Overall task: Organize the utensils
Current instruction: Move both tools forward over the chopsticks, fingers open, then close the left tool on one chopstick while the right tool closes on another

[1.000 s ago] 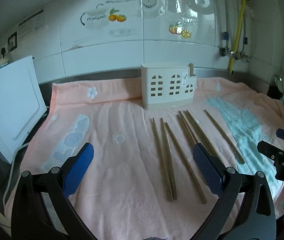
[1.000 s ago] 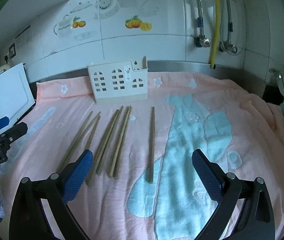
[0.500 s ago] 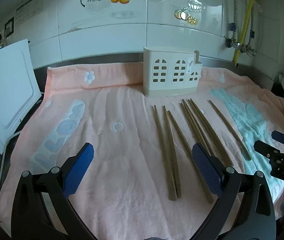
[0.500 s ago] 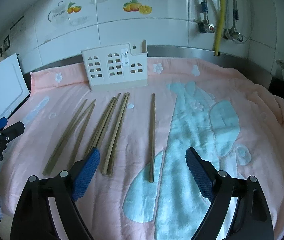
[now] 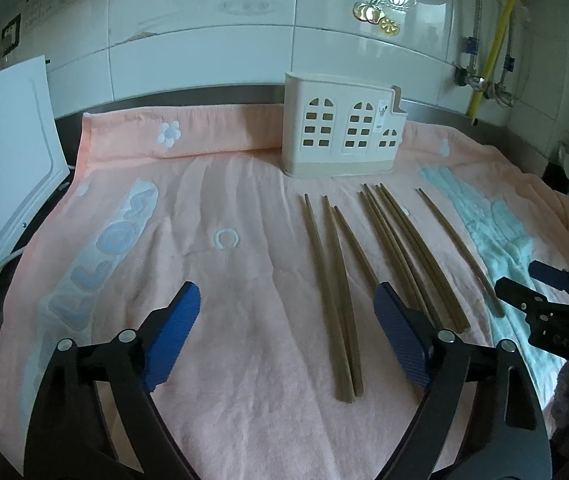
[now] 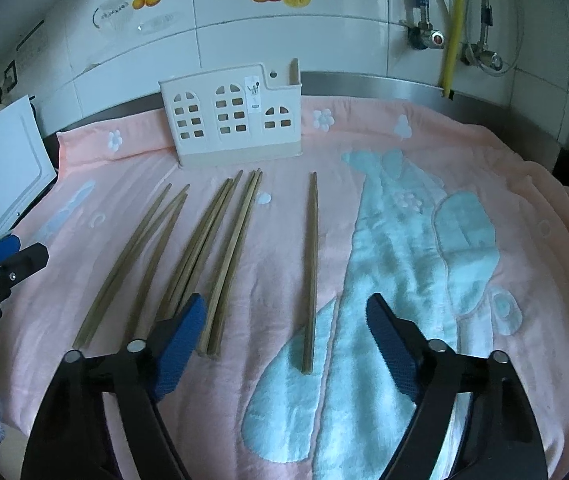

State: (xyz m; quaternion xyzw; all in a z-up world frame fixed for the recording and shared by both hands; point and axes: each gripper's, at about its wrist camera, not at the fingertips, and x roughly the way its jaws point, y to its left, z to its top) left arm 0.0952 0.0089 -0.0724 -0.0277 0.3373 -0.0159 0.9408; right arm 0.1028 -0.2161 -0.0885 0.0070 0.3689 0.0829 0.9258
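Several brown wooden chopsticks [image 5: 336,280] lie side by side on a pink towel [image 5: 224,300]. A white house-shaped utensil holder [image 5: 340,136] stands upright behind them; it also shows in the right wrist view [image 6: 236,120]. My left gripper [image 5: 288,340] is open and empty, low over the towel, with the leftmost chopsticks between its fingers. My right gripper [image 6: 284,340] is open and empty, with the near end of a lone chopstick [image 6: 311,264] between its fingers. The other chopsticks [image 6: 204,248] lie to its left.
A white appliance [image 5: 0,180] stands at the towel's left edge. A tiled wall with pipes and a yellow hose [image 6: 454,20] runs behind. The right gripper shows at the right of the left wrist view [image 5: 540,308]. The left gripper shows at the left of the right wrist view [image 6: 0,268].
Both grippers have moved forward and lower toward the chopsticks. The right gripper's fingers now stand closer together around the lone chopstick. Nothing has been taken hold of.
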